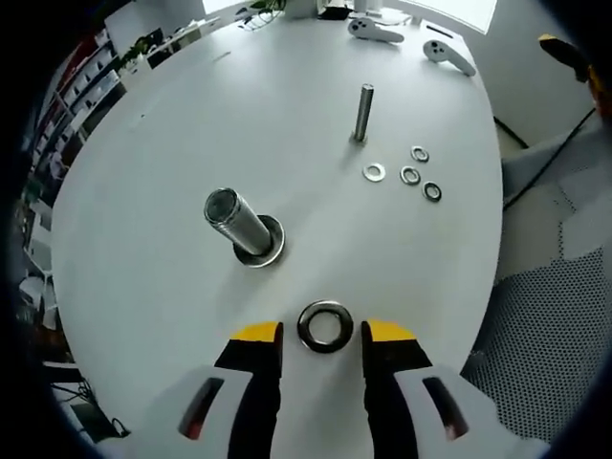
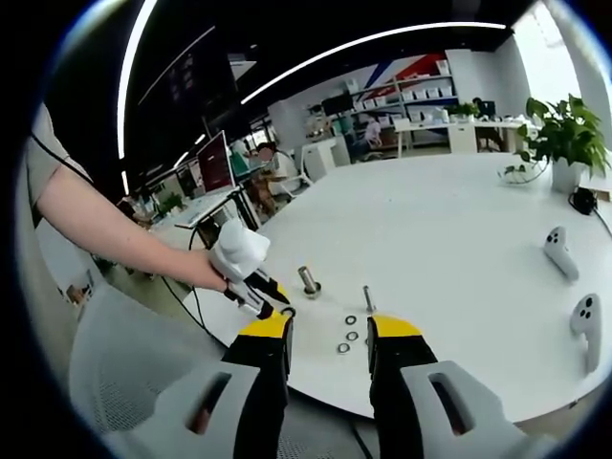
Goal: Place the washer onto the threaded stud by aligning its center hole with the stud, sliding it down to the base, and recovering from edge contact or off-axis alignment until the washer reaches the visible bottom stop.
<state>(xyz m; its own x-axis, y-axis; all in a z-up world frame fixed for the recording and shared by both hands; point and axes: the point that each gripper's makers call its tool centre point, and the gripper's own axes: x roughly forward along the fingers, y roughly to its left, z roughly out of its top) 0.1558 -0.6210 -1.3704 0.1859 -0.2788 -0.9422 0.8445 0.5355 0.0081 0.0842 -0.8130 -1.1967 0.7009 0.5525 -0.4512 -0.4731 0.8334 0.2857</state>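
In the left gripper view, the left gripper [image 1: 322,337] hangs just over the white worktop [image 1: 143,258] with its yellow-tipped jaws spread wide. The large steel washer [image 1: 325,325] lies flat on the worktop in the gap between the tips. Neither jaw looks to be touching it, so the gripper has hold of nothing. The step in hand reads as the pick-up: the jaws bracket the washer, but the grasp is not yet made.

Just beyond the washer stands the thick threaded stud [image 1: 239,222], leaning toward the camera in this fisheye view, with a broad flange at its foot that would serve as the bottom stop. Whether another washer already sits on that flange cannot be told. Farther back stands a slimmer bolt [image 1: 364,113], and near its foot lie four small washers [image 1: 409,174], loosely grouped. At the far edge of the worktop rest two white handheld controllers [image 1: 411,40].

The right gripper [image 2: 330,335] is held well back from the worktop edge, its jaws parted and empty. Its view looks across to the left gripper [image 2: 256,292], held in a person's hand [image 2: 212,279] low over the washer, with the stud [image 2: 308,280] just past it.

The next move calls for closing the left jaws on the washer's rim, probably after easing lower. A thin flat ring on a smooth top may slide or tip. Then it must be lifted, carried over the stud top and levelled so its hole sits on the stud's axis.
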